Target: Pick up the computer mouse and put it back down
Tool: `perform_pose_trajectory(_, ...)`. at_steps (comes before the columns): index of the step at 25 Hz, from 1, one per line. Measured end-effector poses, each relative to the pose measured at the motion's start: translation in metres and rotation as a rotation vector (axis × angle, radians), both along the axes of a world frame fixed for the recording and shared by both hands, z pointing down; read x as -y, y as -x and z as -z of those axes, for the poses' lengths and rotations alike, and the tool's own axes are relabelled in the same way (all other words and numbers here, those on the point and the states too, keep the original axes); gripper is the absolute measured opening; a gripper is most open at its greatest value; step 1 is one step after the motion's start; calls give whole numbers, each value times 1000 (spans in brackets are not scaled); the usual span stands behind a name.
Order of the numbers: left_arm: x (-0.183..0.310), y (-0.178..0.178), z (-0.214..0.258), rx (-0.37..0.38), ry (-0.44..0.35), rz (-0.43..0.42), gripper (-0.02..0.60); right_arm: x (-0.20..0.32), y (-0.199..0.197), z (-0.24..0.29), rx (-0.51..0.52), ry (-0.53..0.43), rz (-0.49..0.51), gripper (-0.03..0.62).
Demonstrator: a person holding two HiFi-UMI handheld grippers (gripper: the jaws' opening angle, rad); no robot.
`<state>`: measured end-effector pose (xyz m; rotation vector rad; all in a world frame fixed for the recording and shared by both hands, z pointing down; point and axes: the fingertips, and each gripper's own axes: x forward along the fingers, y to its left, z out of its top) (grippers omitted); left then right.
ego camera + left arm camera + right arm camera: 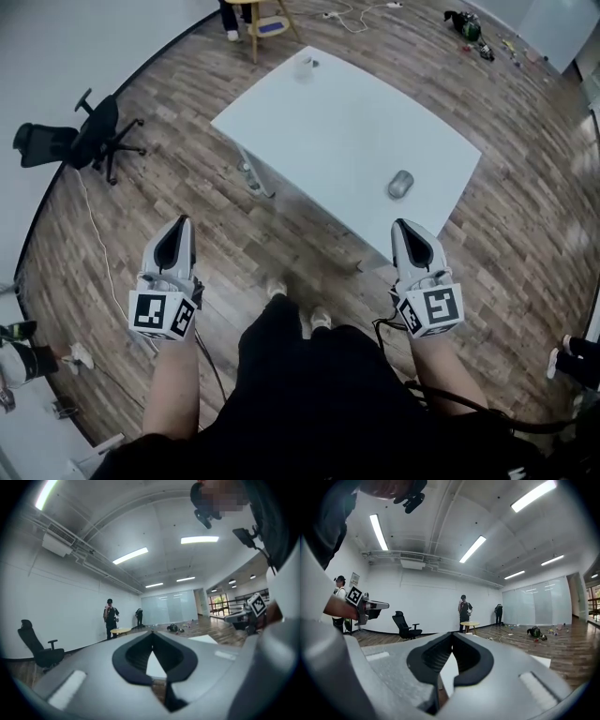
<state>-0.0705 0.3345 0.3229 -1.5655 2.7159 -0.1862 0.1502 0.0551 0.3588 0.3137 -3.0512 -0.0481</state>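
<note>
Head view: my left gripper and right gripper hang over wood floor short of the white table. The computer mouse lies near the table's closest edge, just ahead of my right fingertips and apart from them. Left gripper view: my jaws meet on nothing; right gripper view: the same, tips together.
</note>
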Motion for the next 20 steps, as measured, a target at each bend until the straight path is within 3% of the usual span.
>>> perform_pose_trajectory(5,45,36,-2,-38,-83,-36,3,31,22,9,-8,-46,-47,2)
perform_pose_trajectory(9,89,70,2,-9,-102,-129,4,48,47,7,-12,-78,-95,2)
perform_pose_trajectory(16,170,154,-1,-40,-87,-281,3,93,93,2,-47,-49,-267,2)
perform_pose_trajectory(20,236,177,-1,-57,-61,-434,3,119,101,3,-64,-27,-411,2)
